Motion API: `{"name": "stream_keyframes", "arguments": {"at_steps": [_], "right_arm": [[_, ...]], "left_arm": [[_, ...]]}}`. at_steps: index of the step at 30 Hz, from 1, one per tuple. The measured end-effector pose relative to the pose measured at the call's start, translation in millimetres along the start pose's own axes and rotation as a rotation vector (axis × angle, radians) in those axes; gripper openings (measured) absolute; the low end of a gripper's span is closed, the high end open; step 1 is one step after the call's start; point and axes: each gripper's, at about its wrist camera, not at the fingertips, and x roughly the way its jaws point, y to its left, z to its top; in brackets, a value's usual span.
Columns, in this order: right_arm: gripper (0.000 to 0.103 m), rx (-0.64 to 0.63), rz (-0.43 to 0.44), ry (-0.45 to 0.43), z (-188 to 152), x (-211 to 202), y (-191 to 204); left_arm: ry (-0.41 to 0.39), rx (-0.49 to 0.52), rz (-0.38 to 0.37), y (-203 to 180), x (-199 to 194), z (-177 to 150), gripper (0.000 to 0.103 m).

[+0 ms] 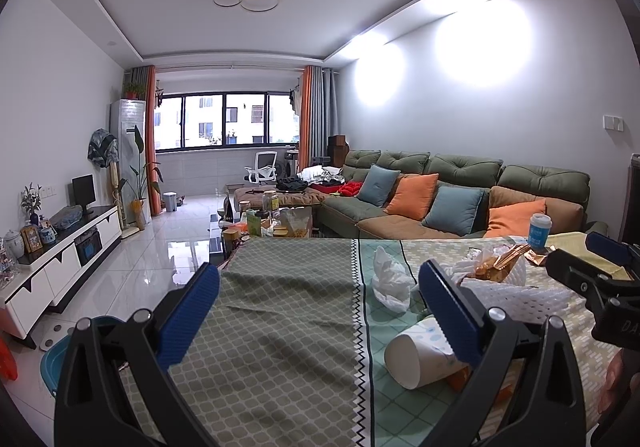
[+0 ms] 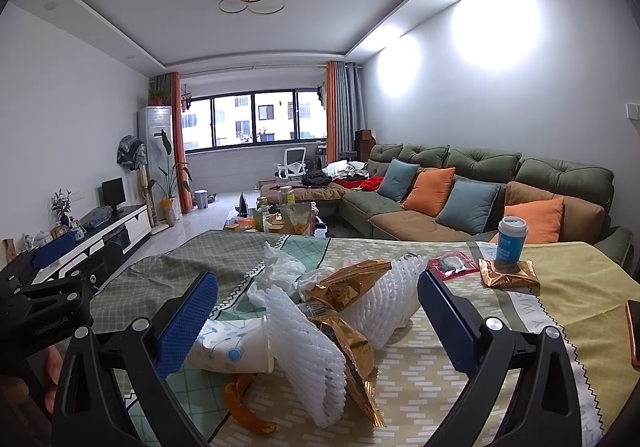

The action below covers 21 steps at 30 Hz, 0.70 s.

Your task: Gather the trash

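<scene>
Right wrist view: right hand-held gripper [image 2: 318,311] is spread wide open over the trash pile mid-frame on the counter [image 2: 560,287] — foam nets [image 2: 308,351], gold wrappers [image 2: 352,331], tipped paper cup [image 2: 232,347], orange peel [image 2: 240,403]. Left wrist view: left hand-held gripper [image 1: 318,311] also open, holding nothing, cup [image 1: 420,355] at lower right by its right finger, tissue [image 1: 390,281] just beyond.

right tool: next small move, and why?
Probably ease the right tool forward and down onto the white foam net directly ahead, then close. Its jaws are wide open and empty, and the net lies on top of the pile, between the blue pads, over the tipped paper cup and gold wrapper.
</scene>
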Motion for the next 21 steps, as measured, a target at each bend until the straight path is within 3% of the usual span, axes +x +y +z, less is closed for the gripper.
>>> {"name": "stream_keyframes", "arguments": {"at_steps": [21], "right_arm": [[0.099,0.003,0.002,-0.003,-0.7,-0.5,0.6]], "left_arm": [[0.005,-0.002,-0.002,0.5,0.0,-0.4,0.1]]}}
